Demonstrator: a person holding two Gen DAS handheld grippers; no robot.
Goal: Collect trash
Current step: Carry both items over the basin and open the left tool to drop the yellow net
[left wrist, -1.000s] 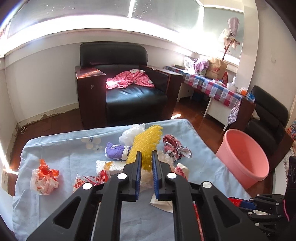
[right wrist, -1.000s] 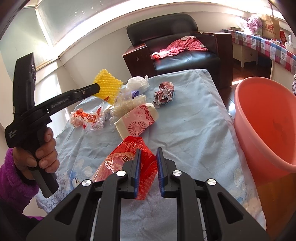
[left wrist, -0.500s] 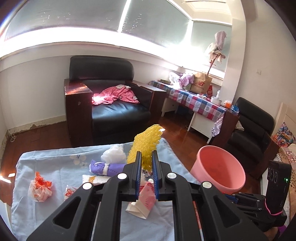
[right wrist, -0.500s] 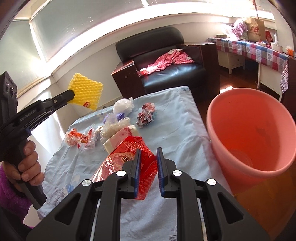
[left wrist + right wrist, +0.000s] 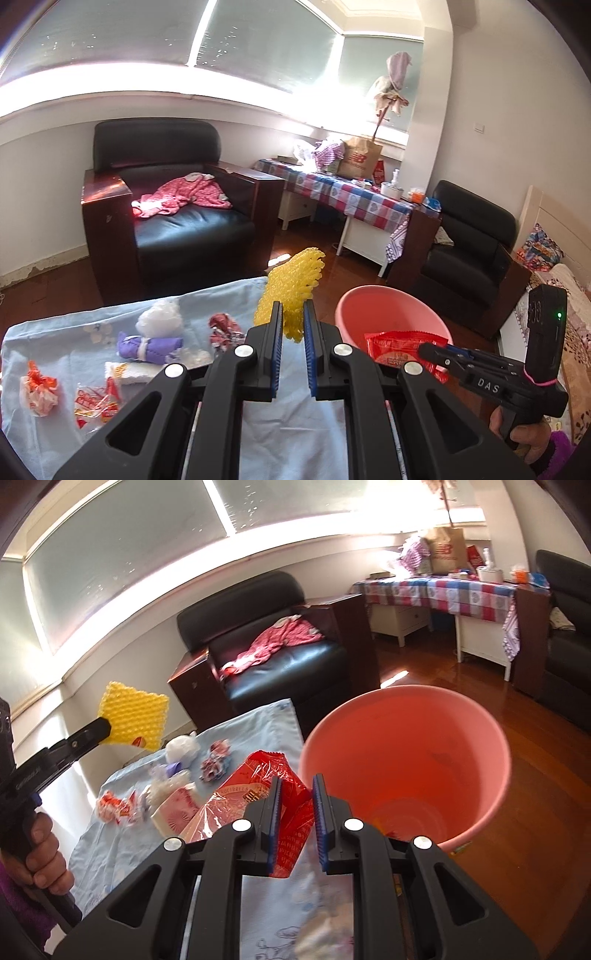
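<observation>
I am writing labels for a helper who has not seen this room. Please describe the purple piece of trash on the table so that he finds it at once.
Start at the table with the light blue cloth, in front of the black armchair. The purple bundle lies on that cloth, just below a fluffy white wad and left of a crumpled red-and-white wrapper. It is the only purple piece, tied with a white band around its middle.

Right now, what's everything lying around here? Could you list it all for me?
yellow foam net: one, yellow, held in left tool
red snack bag: one, red, held in right tool
pink bucket: one, pink, on floor beside table
crumpled wrappers: several, red and white, on blue cloth
purple packet: one, purple, on cloth
pink carton: one, pink and cream, on cloth
blue cloth: one, pale blue, covering table
armchair: one, black, behind table
left tool: one, black, shut on net
right tool: one, black, shut on bag
</observation>
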